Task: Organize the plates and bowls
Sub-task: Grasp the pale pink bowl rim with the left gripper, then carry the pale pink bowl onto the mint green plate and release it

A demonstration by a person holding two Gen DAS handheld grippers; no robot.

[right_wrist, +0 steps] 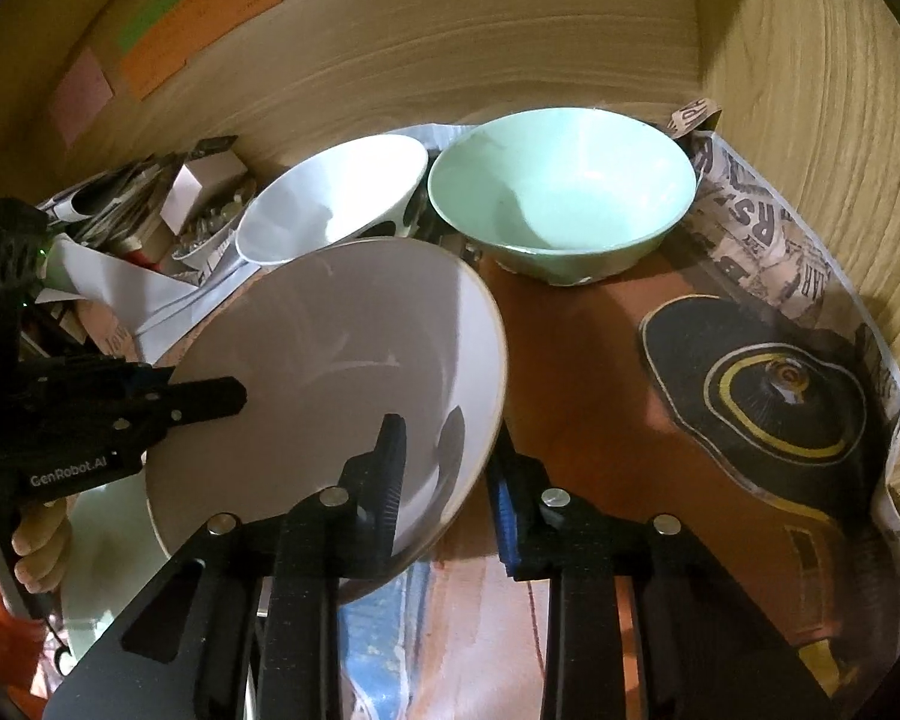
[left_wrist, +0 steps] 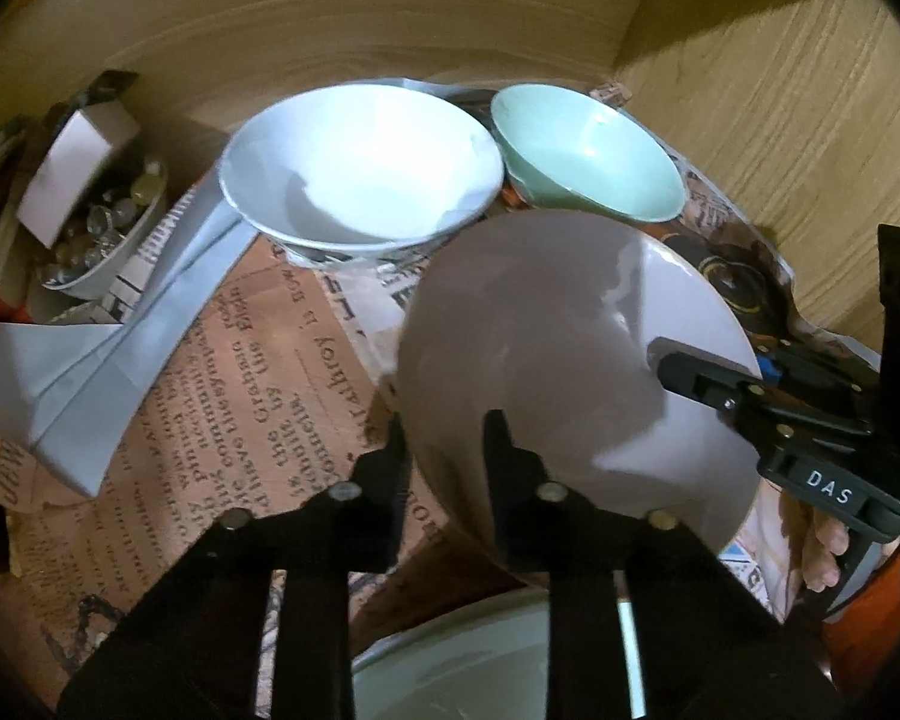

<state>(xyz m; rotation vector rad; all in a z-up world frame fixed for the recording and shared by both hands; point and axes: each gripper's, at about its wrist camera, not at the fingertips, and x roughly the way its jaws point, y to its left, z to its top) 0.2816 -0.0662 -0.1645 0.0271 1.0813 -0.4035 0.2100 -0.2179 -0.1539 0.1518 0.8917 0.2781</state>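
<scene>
Plate (left_wrist: 570, 348), pale and tilted, is pinched at its rim by both of your grippers at once. Your left gripper (left_wrist: 444, 450) has its fingers (left_wrist: 501, 450) closed on the near-left rim, one finger on the face and one behind. Your right gripper (right_wrist: 444, 462) has its fingers (right_wrist: 393, 468) closed on the opposite rim, the blue-padded finger behind the plate.

Your left camera shows the right gripper (left_wrist: 678, 360) reaching in from the right edge with your hand (left_wrist: 825, 546) beneath it. It also shows a second pale dish (left_wrist: 480, 660) low under the held plate, a grey folded paper (left_wrist: 90, 372) and a small dish of trinkets (left_wrist: 108, 228) at far left. Your right camera shows what the left one barely does: the open stretch of printed paper (right_wrist: 780, 396) to the right of the plate, with nothing standing on it, and coloured notes (right_wrist: 198, 18) stuck on the back wall.

Beyond the plate's far edge stand a white bowl (right_wrist: 336, 204) and a green bowl (right_wrist: 564, 198), nearly touching each other, close to the wooden back wall (right_wrist: 450, 30). The green bowl sits in the corner by the side wall (right_wrist: 822, 138). The plate's upper rim is near both bowls; whether it touches them you cannot tell.
</scene>
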